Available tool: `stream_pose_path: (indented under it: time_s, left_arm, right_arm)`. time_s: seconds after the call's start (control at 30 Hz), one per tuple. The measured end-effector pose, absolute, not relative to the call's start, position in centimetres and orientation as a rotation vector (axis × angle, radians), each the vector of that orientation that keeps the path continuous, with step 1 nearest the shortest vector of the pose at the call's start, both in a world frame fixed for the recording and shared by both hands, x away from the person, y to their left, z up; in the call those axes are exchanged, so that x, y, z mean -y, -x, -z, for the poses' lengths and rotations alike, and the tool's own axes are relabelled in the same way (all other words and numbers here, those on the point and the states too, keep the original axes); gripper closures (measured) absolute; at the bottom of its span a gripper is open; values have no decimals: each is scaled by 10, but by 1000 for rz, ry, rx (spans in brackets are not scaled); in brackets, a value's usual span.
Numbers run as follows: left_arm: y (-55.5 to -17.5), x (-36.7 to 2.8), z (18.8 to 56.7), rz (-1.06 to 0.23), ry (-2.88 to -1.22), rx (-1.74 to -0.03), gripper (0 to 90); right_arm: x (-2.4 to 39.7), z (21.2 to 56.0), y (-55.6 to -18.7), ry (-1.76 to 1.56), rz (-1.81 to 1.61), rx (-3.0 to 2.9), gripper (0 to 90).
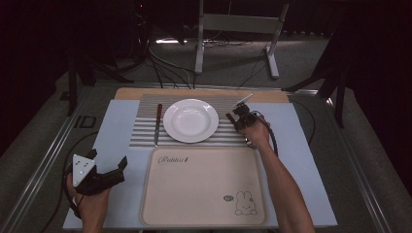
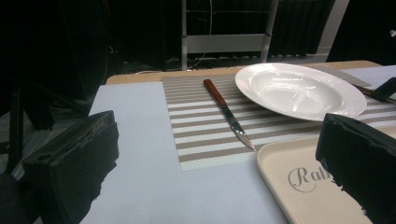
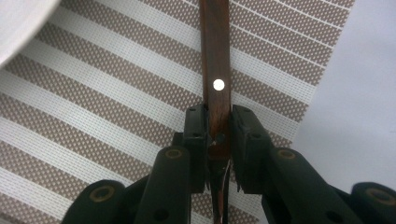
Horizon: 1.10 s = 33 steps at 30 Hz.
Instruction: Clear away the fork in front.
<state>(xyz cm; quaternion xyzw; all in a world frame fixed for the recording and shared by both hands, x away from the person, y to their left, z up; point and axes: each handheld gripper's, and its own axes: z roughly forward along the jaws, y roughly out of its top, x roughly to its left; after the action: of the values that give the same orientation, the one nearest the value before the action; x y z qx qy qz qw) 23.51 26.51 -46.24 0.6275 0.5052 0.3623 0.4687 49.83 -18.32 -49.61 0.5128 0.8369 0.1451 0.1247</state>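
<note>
A white plate (image 1: 190,120) (image 2: 299,88) sits in the middle of a striped placemat (image 1: 145,133) (image 2: 201,126). A knife with a red-brown handle (image 1: 158,124) (image 2: 227,113) lies to the plate's left. Right of the plate, my right gripper (image 1: 241,119) (image 3: 218,116) is shut on a dark wooden utensil handle with a metal rivet (image 3: 215,56). The handle rests low over the mat's right edge, and its working end is hidden. Over the blue table cover at the front left, my left gripper (image 1: 108,158) (image 2: 219,154) is open and holds nothing.
A beige tray with a rabbit drawing (image 1: 204,187) (image 2: 289,186) lies in front of the placemat, between my two arms. Cables trail from both grippers. Beyond the table stand a white metal frame (image 1: 238,29) and floor cables.
</note>
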Motion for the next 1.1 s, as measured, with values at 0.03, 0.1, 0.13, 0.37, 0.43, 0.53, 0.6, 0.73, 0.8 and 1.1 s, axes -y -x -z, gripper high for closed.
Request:
stream_pose_path:
  time_s: [0.03,0.1,0.13,0.37,0.43,0.53,0.6,0.73,0.8,1.1]
  left_arm:
    - [-235,-265,462,-888,-1539,-1239,0]
    - [-236,-265,463,-886,-1537,-1243,0]
    - [-236,-265,463,-886,-1537,-1243,0]
    - [-236,-264,463,-889,-1546,-1239,0]
    - [-237,-263,463,-887,-1549,-1239,0]
    - [-238,-262,464,-881,-1551,-1239,0]
    - [-239,-260,464,-880,-1563,-1230,0]
    - [-239,-256,463,-879,-1576,-1215,0]
    - [-240,-253,462,-877,-1588,-1202,0]
    - [-243,-235,453,-846,-1614,-1124,0]
  right_arm:
    - [183,496,-496,-1475,-425,-2426,778]
    - [185,495,-494,-1470,-461,-2411,778]
    - [186,493,-493,-1470,-474,-2402,778]
    - [199,472,-485,-1479,-650,-2332,778]
    - [202,462,-478,-1460,-734,-2300,778]
    - [203,456,-472,-1437,-785,-2276,778]
    - [204,450,-464,-1398,-841,-2254,778]
    - [203,443,-453,-1361,-902,-2233,778]
    - [203,441,-451,-1352,-917,-2224,778]
    - [200,429,-430,-1318,-1071,-2191,777]
